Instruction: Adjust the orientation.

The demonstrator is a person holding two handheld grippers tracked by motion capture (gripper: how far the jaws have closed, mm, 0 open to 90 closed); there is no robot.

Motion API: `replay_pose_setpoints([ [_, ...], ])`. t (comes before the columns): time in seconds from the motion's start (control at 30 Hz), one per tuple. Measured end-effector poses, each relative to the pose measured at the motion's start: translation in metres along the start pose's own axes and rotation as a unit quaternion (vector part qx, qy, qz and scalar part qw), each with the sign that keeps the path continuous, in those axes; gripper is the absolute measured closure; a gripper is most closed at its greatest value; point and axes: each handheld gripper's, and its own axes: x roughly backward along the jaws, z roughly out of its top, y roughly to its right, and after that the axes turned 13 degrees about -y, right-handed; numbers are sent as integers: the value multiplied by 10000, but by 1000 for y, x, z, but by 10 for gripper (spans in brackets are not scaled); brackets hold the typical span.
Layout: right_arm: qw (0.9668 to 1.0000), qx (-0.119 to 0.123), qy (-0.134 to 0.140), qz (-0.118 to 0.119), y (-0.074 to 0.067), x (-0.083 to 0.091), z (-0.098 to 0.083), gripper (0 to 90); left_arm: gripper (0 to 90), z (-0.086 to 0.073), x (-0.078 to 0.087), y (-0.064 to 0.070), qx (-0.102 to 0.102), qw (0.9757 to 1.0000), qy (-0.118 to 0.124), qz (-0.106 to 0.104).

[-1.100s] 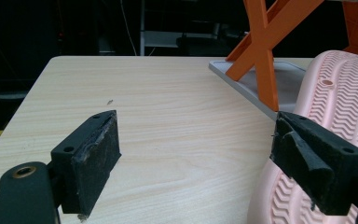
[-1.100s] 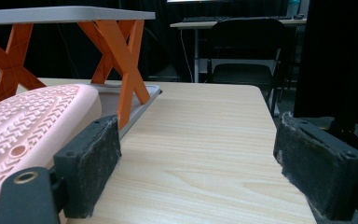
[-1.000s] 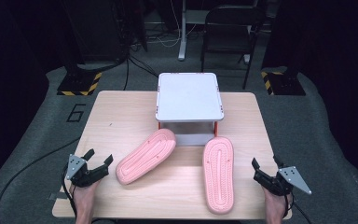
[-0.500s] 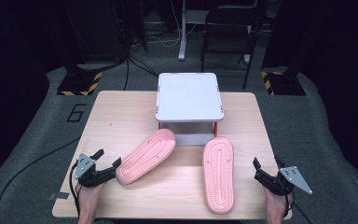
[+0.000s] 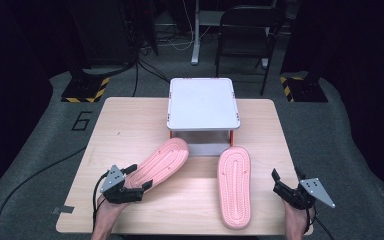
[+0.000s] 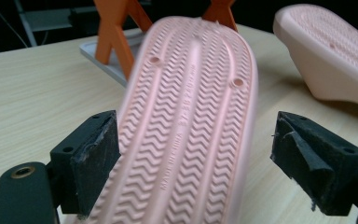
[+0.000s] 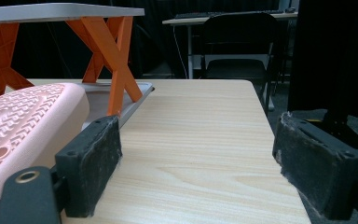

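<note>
Slippers, two of them and both pink, lie sole-up on the pale wooden counter (image 5: 105, 127). At the near left, the left gripper (image 5: 139, 182) sits at the heel end of the left slipper (image 5: 160, 160), which runs diagonally away toward the stand. In the left gripper view, its black jaws are spread wide with that slipper's ribbed sole (image 6: 193, 121) between them; neither pad (image 6: 93, 161) is pressed against it, though the left one sits just beside its edge. Behind the slippers, at the middle of the counter, stands a small stand (image 5: 202, 104) with a flat white top and orange crossed legs (image 7: 109, 51). The right slipper (image 5: 234, 185) lies lengthwise, its toe near the stand's base and its heel close to the near edge. Well to its right, the right gripper (image 5: 286, 181) rests at the counter's near right corner, jaws spread apart with bare wood between them; in the right gripper view, the right slipper's edge (image 7: 28, 121) lies just beside its left jaw. A dark chair (image 5: 247, 25) stands beyond the counter.
</note>
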Motion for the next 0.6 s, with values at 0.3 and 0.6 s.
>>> replay_pose_setpoints([
  [0.3,10000,20,-41,25,0,0,0,152,128,-8,-9,-5,-23,9988,-479,81],
  [0.6,10000,-54,-26,-16,2,0,0,158,130,-13,-6,-19,346,9978,-492,263],
])
